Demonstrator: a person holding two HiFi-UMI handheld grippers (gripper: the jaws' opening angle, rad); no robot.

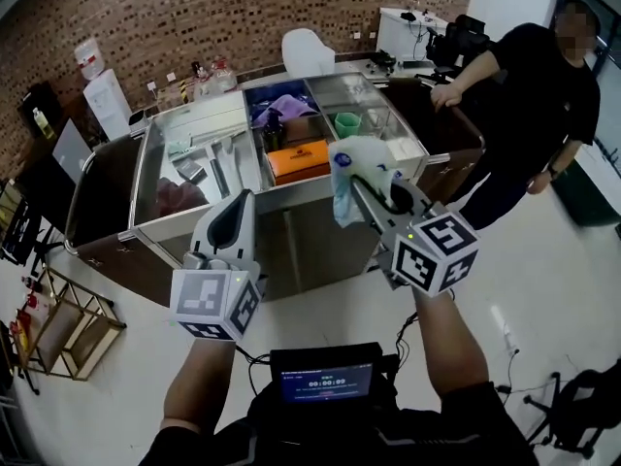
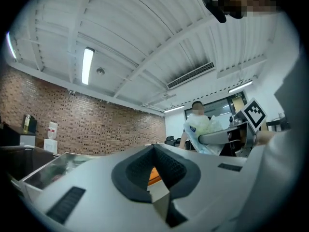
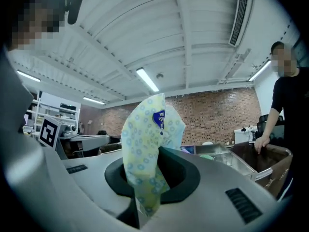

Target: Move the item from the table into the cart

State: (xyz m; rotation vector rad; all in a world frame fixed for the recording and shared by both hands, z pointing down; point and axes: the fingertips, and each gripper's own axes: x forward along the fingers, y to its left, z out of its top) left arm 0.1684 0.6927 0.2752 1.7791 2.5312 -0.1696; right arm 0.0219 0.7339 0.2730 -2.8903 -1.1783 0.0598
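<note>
My right gripper [image 1: 355, 181] is shut on a pale yellow-green packet [image 1: 353, 161] with small blue rings and a blue label. It holds the packet in the air in front of the steel cart [image 1: 194, 223]. In the right gripper view the packet [image 3: 147, 139] stands up out of the closed jaws [image 3: 153, 151]. My left gripper [image 1: 239, 202] hovers to the left, just before the cart's near rim, shut with nothing in it. In the left gripper view its jaws [image 2: 154, 146] meet at a point, and the packet [image 2: 200, 129] shows at the right.
The cart has several compartments holding an orange box [image 1: 298, 163], a green cup [image 1: 347, 122], purple cloth [image 1: 286, 105] and tools. A person in black [image 1: 534, 95] stands at the cart's right end, one hand on it. A low wire rack [image 1: 58, 328] stands on the floor at left.
</note>
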